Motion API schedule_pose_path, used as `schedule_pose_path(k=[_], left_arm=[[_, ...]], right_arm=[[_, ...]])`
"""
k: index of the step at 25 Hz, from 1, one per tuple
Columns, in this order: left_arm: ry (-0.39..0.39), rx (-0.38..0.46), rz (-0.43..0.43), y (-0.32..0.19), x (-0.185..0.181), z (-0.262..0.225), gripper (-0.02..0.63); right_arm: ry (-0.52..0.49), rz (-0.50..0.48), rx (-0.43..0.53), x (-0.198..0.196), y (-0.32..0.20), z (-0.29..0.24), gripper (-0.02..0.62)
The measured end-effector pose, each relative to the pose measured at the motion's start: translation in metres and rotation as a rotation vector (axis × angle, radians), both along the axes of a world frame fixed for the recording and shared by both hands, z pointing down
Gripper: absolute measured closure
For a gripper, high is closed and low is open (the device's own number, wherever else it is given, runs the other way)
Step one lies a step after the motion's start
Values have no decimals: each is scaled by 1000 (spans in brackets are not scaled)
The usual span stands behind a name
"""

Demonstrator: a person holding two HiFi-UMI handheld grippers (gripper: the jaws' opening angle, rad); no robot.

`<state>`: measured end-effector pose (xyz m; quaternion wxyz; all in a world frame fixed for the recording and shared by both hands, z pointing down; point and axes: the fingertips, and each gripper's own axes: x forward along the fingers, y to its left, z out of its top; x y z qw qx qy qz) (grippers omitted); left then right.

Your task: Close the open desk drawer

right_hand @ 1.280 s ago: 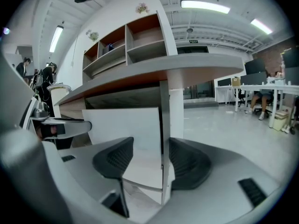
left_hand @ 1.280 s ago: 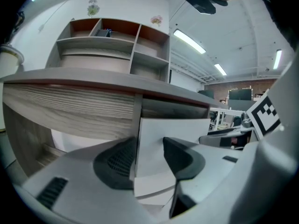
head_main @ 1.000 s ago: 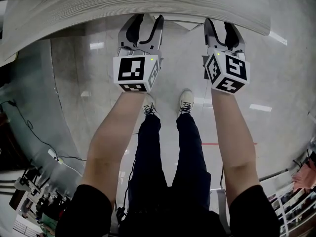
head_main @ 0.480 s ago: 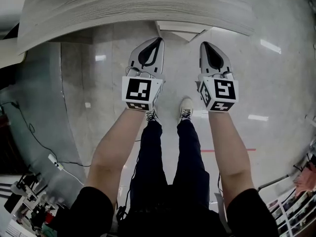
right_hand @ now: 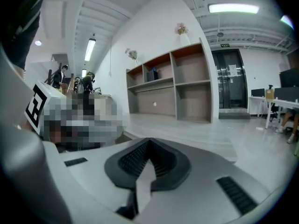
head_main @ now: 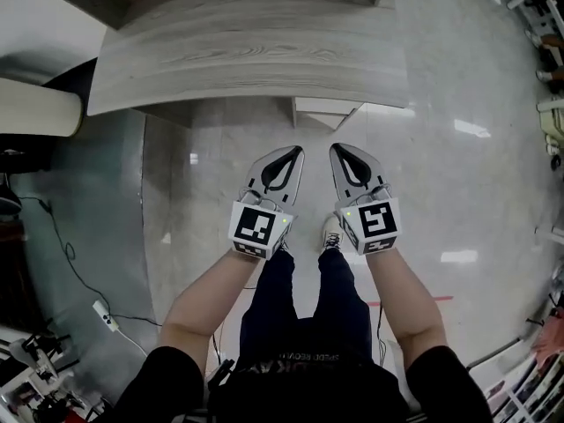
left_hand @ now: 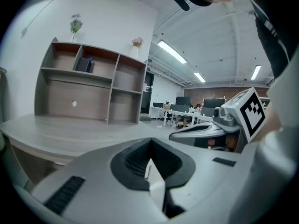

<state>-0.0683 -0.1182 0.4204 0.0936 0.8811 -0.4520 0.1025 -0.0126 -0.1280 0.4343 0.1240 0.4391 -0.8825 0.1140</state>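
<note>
The pale wood desk (head_main: 247,51) fills the top of the head view. A pale box-like front (head_main: 324,108) sticks out under its near edge; I cannot tell whether this is the drawer or how far it stands out. My left gripper (head_main: 294,151) and right gripper (head_main: 337,148) hang side by side over the floor, short of the desk edge and touching nothing. Both are shut with nothing between the jaws. The left gripper view shows its own jaws (left_hand: 150,141) closed and the right gripper (left_hand: 205,132) beside them. The right gripper (right_hand: 148,141) is closed too.
A brown shelf unit (left_hand: 93,87) stands on the desk's far side, also visible as the shelf unit (right_hand: 173,87). A cable with a power strip (head_main: 101,311) lies on the floor at left. My shoes (head_main: 330,232) are below the grippers. Racks (head_main: 551,60) line the right edge.
Both grippers were open at the desk's near edge a second ago; now they are shut and have drawn back toward my body. More of the desk top has come into view.
</note>
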Motion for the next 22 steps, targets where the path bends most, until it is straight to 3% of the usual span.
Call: schedule_pose_path(k=[7, 15, 22], left_arm=[[2, -25, 85, 25, -10, -38, 597], [-19, -13, 172, 40, -19, -78, 597], [-13, 16, 220, 54, -2, -102, 597]], right_arm=[[-13, -123, 14, -17, 31, -51, 577], [-132, -34, -8, 0, 47, -91, 577], [-141, -41, 13, 18, 65, -114, 577]])
